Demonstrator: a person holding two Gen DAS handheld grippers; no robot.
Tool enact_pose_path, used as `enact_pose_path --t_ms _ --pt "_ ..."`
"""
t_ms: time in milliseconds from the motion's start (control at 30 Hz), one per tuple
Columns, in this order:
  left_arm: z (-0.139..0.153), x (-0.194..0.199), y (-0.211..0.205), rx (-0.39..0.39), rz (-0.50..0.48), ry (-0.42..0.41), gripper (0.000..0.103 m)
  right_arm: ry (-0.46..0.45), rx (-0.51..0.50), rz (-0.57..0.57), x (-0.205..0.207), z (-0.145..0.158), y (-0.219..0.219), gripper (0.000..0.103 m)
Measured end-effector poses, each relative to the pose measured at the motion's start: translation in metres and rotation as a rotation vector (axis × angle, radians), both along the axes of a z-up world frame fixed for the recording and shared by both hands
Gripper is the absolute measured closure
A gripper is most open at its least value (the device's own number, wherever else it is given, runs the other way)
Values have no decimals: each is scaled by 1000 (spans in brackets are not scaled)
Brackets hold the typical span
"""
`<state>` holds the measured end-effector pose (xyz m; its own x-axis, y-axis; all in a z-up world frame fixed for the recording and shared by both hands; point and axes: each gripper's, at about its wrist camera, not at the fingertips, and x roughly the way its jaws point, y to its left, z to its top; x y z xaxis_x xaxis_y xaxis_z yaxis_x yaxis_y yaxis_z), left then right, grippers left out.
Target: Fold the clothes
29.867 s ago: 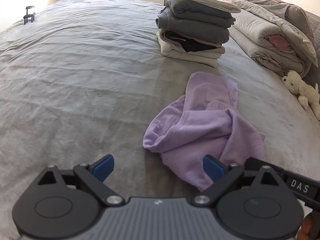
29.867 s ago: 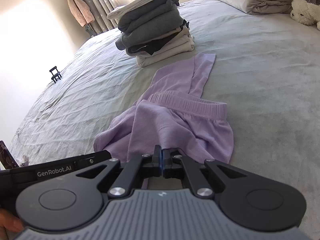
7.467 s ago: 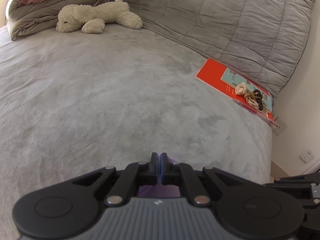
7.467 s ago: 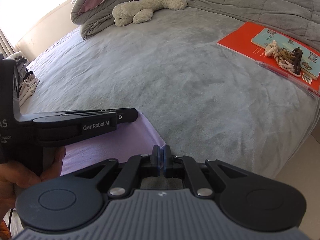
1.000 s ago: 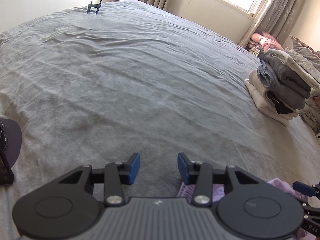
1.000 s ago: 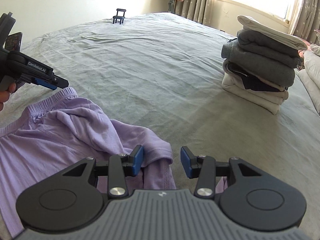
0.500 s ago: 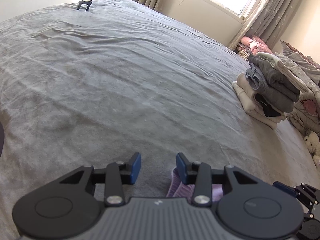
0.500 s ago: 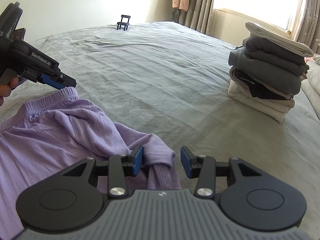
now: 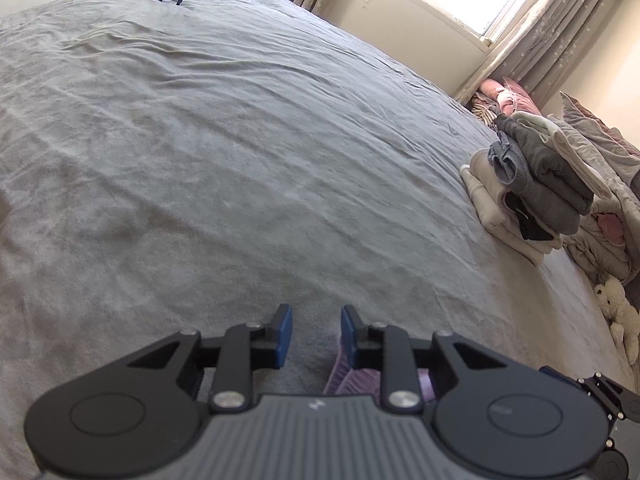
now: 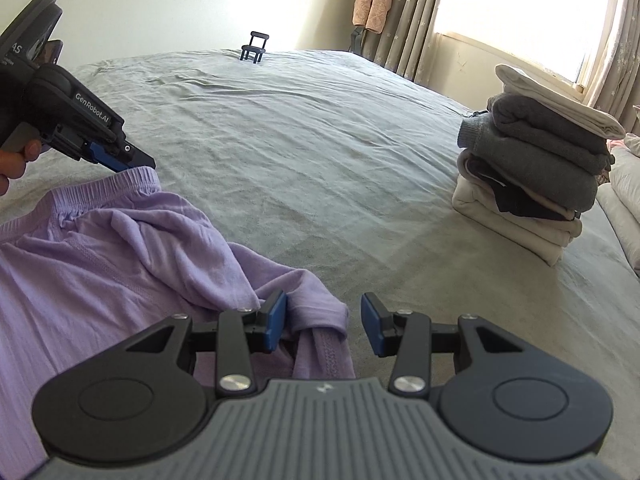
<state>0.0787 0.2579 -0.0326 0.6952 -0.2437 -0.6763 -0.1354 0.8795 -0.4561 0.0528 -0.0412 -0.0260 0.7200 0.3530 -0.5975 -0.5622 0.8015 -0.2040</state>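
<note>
The left gripper [image 9: 311,330] is closing, its blue pads still apart over the grey bedcover [image 9: 240,160], with the waistband corner of the lilac pants [image 9: 340,368] just beside its right pad and mostly under the tool. The right gripper [image 10: 323,326] stands apart, a bunched fold of the pants [image 10: 120,256] lying between its pads and against the left one, unpinched.

Only the right wrist view shows the pants spread out and rumpled, and the left tool's side, marked "GenRobot.AI", with its tip just above the waistband; a hand [image 10: 16,164] grips its handle. "AS" shows on its back. Only the left wrist view shows a white plush toy [image 9: 618,312] beyond the pants, near the bed's right edge.

A stack of folded clothes [image 10: 536,176] sits well apart from the pants, to their right. A small black stand [image 10: 254,46] sits far beyond the pants.
</note>
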Motion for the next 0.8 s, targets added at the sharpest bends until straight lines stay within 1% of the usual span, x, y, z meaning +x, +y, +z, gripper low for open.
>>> enact_pose_path --t_ms 133,200,267,300,367,533,633,733,800 --pt "-1 -1 7 -101 -12 2 77 9 -9 26 -2 5 -2 58" --pt "-2 -1 7 -134 -33 2 73 8 -17 38 -2 6 -2 58" --pt "-2 0 4 -156 -53 7 66 8 -26 46 -3 6 -2 58" --pt "-2 0 2 -166 -62 11 66 9 -30 47 -3 5 -2 58" --pt "-2 1 -1 -175 -75 10 66 13 -34 47 -3 4 -1 58" --pt "-1 1 -6 -168 -103 11 66 16 -42 47 -3 2 0 58" --pt "0 0 -6 -175 -114 9 62 19 -42 44 -3 1 -1 58" --pt "0 0 -7 -166 -120 13 56 19 -44 43 -2 1 -1 58" --pt "0 -1 -7 -154 -122 14 56 18 -44 43 -2 1 -1 58"
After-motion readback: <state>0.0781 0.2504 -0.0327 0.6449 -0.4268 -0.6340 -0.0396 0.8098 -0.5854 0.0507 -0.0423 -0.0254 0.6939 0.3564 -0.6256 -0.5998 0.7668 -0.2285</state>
